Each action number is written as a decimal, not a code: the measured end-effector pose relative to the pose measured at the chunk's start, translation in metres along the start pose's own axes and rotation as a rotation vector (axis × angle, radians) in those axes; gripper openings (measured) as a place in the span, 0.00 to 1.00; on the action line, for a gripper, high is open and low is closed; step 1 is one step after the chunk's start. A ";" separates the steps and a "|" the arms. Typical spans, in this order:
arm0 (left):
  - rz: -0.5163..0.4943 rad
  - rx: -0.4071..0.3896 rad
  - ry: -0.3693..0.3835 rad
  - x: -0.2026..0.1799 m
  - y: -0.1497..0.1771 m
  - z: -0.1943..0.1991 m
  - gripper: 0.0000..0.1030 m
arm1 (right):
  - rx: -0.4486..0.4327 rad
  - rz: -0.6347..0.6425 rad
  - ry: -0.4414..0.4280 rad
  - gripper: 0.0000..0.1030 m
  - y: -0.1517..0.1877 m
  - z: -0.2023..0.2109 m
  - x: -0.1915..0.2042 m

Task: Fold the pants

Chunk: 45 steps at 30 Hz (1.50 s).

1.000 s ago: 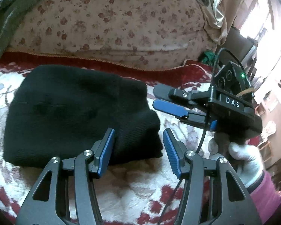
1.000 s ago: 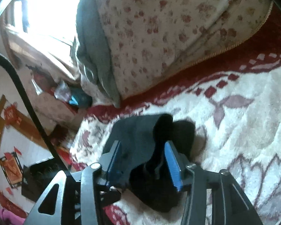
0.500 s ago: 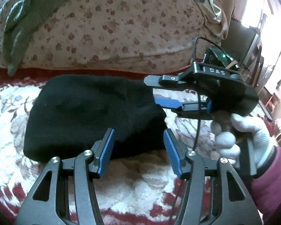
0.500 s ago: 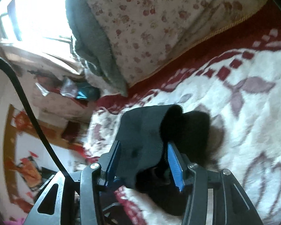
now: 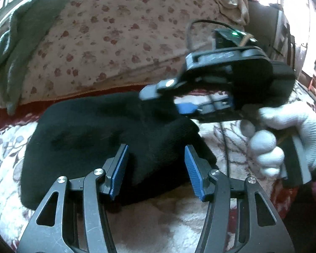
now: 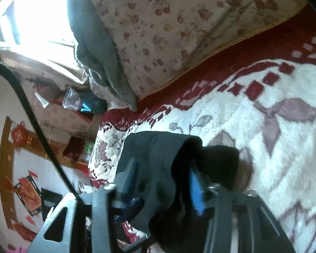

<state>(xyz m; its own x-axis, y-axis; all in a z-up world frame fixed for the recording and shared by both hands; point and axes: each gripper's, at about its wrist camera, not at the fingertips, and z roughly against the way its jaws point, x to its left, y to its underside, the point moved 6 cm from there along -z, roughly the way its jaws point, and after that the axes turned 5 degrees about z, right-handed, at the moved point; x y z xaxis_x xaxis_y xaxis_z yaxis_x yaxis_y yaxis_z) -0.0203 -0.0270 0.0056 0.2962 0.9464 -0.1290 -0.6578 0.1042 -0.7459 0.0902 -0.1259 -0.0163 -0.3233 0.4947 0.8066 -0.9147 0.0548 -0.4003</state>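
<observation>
The black pants [image 5: 99, 139] lie folded into a thick bundle on the patterned blanket [image 5: 162, 221]. My left gripper [image 5: 155, 168] is open, its blue pads straddling the bundle's near right corner. My right gripper [image 5: 168, 99], held by a white-gloved hand [image 5: 284, 139], hovers over the bundle's right end. In the right wrist view, the right gripper [image 6: 162, 181] is open with a raised fold of the pants [image 6: 158, 154] between its jaws; the pads are apart and do not pinch it.
A floral quilt [image 5: 120, 38] with a grey-green cloth [image 5: 12, 42] over it is piled behind the pants. A black cable [image 6: 31, 113] runs from the right gripper. Room furniture and a bright window [image 6: 42, 14] lie beyond the bed.
Both grippers have moved in over the pants' right end. The right gripper has risen and tilted above the bundle. The bundle has kept its shape.
</observation>
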 end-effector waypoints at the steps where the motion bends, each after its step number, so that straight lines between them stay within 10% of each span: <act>1: -0.001 -0.004 0.007 0.000 0.001 -0.002 0.49 | 0.008 0.008 0.001 0.19 0.001 -0.004 -0.001; 5: 0.057 0.010 0.046 0.007 -0.002 -0.008 0.23 | -0.034 0.008 -0.017 0.14 0.003 -0.005 -0.002; 17: 0.083 0.007 0.128 -0.025 -0.020 0.012 0.18 | -0.113 0.042 -0.052 0.13 0.005 0.043 0.017; 28: 0.059 0.050 0.110 -0.017 -0.004 0.018 0.34 | -0.141 0.182 0.340 0.37 0.009 0.046 0.004; 45: 0.295 0.012 -0.069 0.127 -0.041 0.036 0.52 | -0.061 0.147 0.306 0.50 0.049 0.044 0.023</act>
<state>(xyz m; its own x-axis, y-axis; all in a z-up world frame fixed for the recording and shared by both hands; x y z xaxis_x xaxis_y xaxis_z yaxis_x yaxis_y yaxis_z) 0.0196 0.0995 0.0434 0.0435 0.9547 -0.2943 -0.7166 -0.1754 -0.6751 0.0270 -0.1499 0.0019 -0.3546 0.7381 0.5740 -0.8445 0.0106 -0.5354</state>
